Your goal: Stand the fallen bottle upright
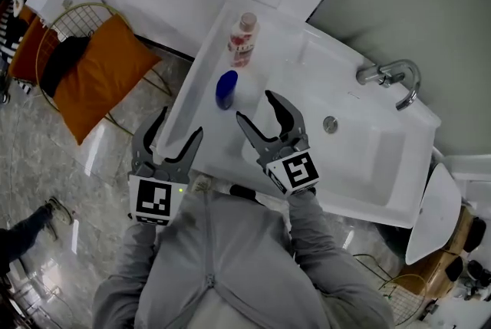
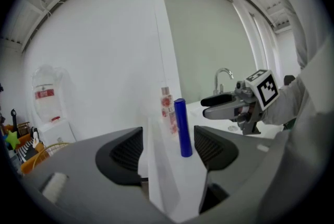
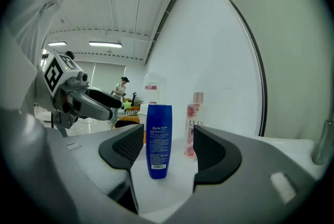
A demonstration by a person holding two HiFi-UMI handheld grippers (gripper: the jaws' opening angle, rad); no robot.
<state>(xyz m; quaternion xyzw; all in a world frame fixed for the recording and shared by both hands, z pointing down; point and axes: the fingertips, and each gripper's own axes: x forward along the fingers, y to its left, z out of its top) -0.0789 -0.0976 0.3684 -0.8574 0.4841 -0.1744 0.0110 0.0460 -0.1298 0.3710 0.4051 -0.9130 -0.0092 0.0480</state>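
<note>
A blue bottle (image 1: 226, 89) (image 2: 181, 128) (image 3: 158, 140) stands upright on the left ledge of the white washbasin counter (image 1: 199, 82). Behind it stands a clear pink-labelled bottle (image 1: 243, 39) (image 2: 167, 109) (image 3: 193, 124), also upright. My right gripper (image 1: 257, 106) (image 3: 162, 151) is open, a short way in front of the blue bottle, nothing between its jaws. My left gripper (image 1: 176, 128) (image 2: 168, 150) is open at the counter's left front edge, pointing toward the blue bottle, empty.
The sink bowl (image 1: 368, 166) with drain (image 1: 331, 123) and chrome tap (image 1: 395, 77) lies to the right. On the floor at left stands a wire basket with an orange cushion (image 1: 96, 70). The white wall runs close behind the bottles.
</note>
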